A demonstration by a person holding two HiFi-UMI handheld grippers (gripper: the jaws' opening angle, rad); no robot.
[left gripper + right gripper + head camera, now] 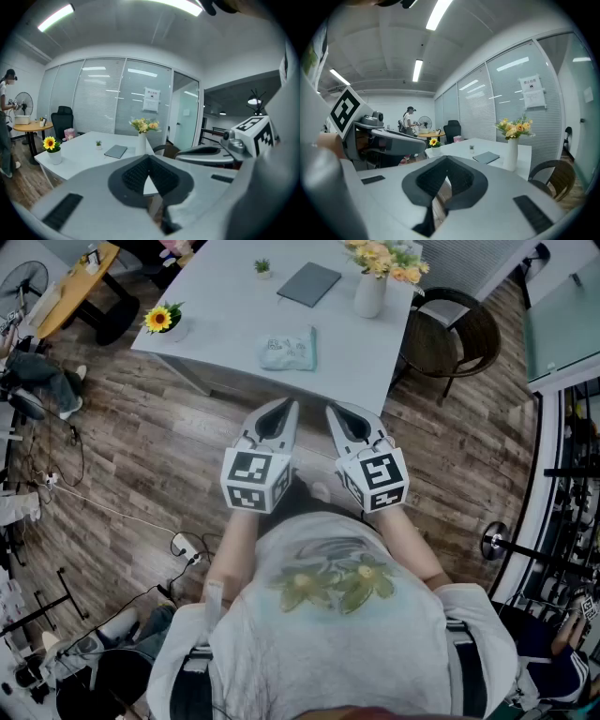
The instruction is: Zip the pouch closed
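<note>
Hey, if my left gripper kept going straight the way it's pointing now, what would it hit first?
Most likely the near edge of the white table, right in front of the pouch. The left gripper is shut and empty, and nothing shows in between, though depth is hard to judge.

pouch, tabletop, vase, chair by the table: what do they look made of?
Pouch: pale, soft and slightly crumpled; fabric or plastic film, can't tell which.
Tabletop: smooth matt white with no grain, likely laminate.
Vase: plain white, smooth, probably ceramic.
Chair: dark brown curved back, wood or rattan by its look.
</note>
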